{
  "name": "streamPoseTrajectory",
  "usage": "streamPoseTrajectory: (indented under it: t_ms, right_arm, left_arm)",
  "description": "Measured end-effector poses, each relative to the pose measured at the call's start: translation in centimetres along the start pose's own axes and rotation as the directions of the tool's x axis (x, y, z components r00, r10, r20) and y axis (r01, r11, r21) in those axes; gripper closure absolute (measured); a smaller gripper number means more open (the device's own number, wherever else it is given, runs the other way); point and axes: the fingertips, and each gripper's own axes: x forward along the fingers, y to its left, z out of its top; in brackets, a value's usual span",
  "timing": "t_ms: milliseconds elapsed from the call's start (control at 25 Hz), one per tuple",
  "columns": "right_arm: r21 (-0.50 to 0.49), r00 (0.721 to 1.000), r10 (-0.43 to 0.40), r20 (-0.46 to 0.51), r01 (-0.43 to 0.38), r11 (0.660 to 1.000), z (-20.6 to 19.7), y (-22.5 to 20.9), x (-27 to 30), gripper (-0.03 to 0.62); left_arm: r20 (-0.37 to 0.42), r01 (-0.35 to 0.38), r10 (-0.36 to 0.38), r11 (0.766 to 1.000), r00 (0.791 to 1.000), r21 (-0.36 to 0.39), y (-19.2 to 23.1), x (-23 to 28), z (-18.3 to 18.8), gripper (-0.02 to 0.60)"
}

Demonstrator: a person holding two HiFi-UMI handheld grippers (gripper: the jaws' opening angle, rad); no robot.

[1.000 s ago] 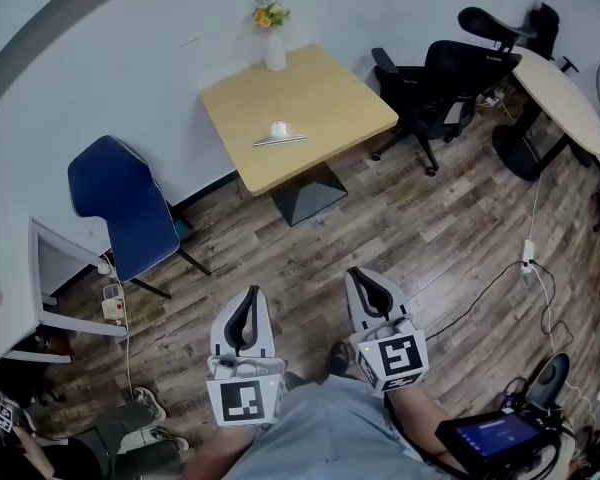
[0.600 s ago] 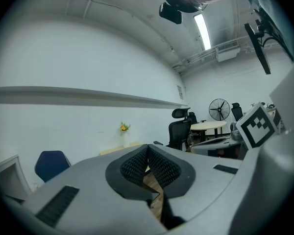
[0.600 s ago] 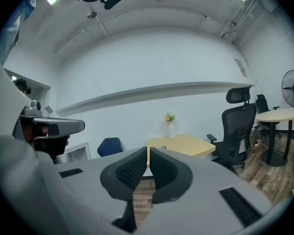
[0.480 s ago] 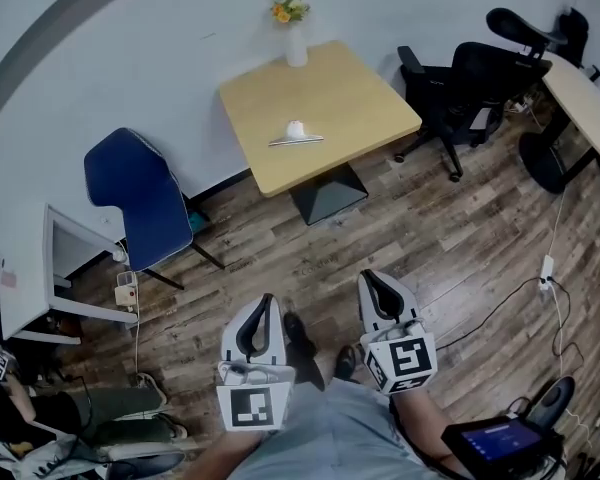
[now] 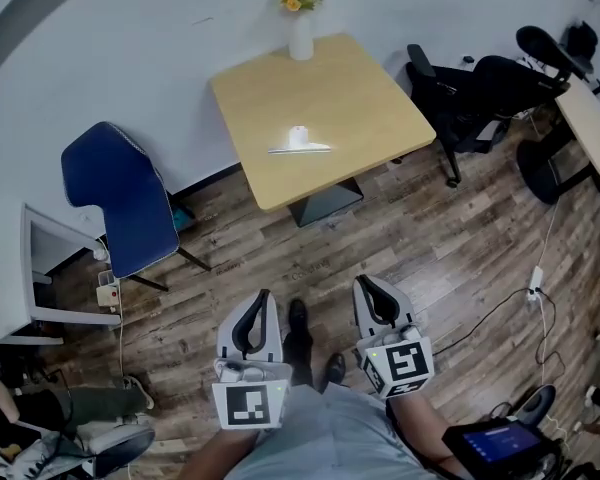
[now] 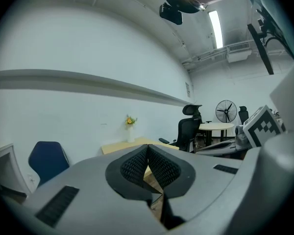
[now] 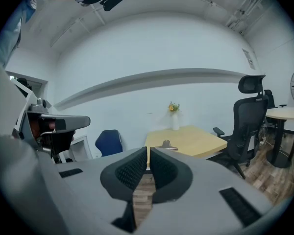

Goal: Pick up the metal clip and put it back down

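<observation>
The metal clip (image 5: 299,142) lies near the middle of a light wooden table (image 5: 360,98), well ahead of me; the right gripper view shows the clip (image 7: 166,145) on the same table (image 7: 196,140). My left gripper (image 5: 251,313) and right gripper (image 5: 369,293) hang low over the wooden floor, far short of the table. Both have their jaws shut with nothing between them. The left gripper view catches only the table's far edge (image 6: 118,146) over its jaws.
A white vase with flowers (image 5: 300,26) stands at the table's far edge. A blue chair (image 5: 120,200) sits to the left, a black office chair (image 5: 480,93) to the right. Cables (image 5: 525,283) run over the floor at right. A white shelf (image 5: 20,278) stands far left.
The view has shifted: the table now sits slightly larger and nearer, as I step toward it. Both grippers stay shut and low.
</observation>
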Motion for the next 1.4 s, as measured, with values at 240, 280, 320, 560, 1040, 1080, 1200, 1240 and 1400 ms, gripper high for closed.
streamPoseTrajectory:
  t_ms: [240, 280, 320, 560, 1040, 1080, 1200, 1240, 1400]
  right_arm:
    - [-0.015, 1.000, 0.015, -0.006, -0.015, 1.000, 3.0, -0.3, 9.1, 0.545]
    - [-0.021, 1.000, 0.015, 0.001, -0.015, 1.000, 3.8, -0.2, 10.3, 0.545]
    - [-0.027, 1.000, 0.014, 0.011, -0.014, 1.000, 4.7, -0.1, 11.4, 0.545]
    - [-0.044, 0.996, -0.010, 0.092, 0.014, 0.999, 9.5, 0.0, 16.1, 0.545]
    - [-0.026, 0.994, -0.070, 0.088, 0.073, 0.997, 11.1, -1.2, 20.4, 0.545]
    - [-0.022, 0.994, -0.076, 0.081, 0.078, 0.997, 10.8, -1.6, 20.5, 0.545]
    - [-0.008, 0.994, -0.088, 0.060, 0.088, 0.996, 10.1, -2.7, 21.1, 0.545]
    - [-0.003, 0.995, -0.088, 0.053, 0.088, 0.996, 9.8, -3.1, 21.4, 0.545]
    - [0.017, 0.997, -0.075, 0.034, 0.074, 0.997, 9.2, -5.0, 23.2, 0.545]
  left_arm:
    - [0.028, 0.014, -0.013, 1.000, 1.000, -0.022, 5.8, 7.7, 1.8, 0.563]
    - [0.039, 0.016, -0.015, 1.000, 0.999, -0.023, 6.7, 8.7, 2.4, 0.563]
    - [0.049, 0.017, -0.015, 1.000, 0.999, -0.025, 7.5, 9.5, 3.0, 0.563]
    - [0.120, 0.050, -0.052, 0.999, 0.991, 0.012, 11.2, 13.1, 6.6, 0.563]
    - [0.092, 0.125, -0.124, 0.992, 0.988, -0.001, 13.4, 18.2, 6.7, 0.563]
    - [0.081, 0.131, -0.130, 0.991, 0.988, -0.006, 13.2, 18.6, 6.2, 0.563]
    - [0.057, 0.147, -0.147, 0.989, 0.988, -0.007, 12.8, 19.9, 5.3, 0.563]
    - [0.050, 0.149, -0.148, 0.989, 0.988, -0.009, 12.7, 20.4, 5.1, 0.563]
    - [0.025, 0.151, -0.151, 0.989, 0.988, -0.004, 12.2, 23.2, 4.6, 0.563]
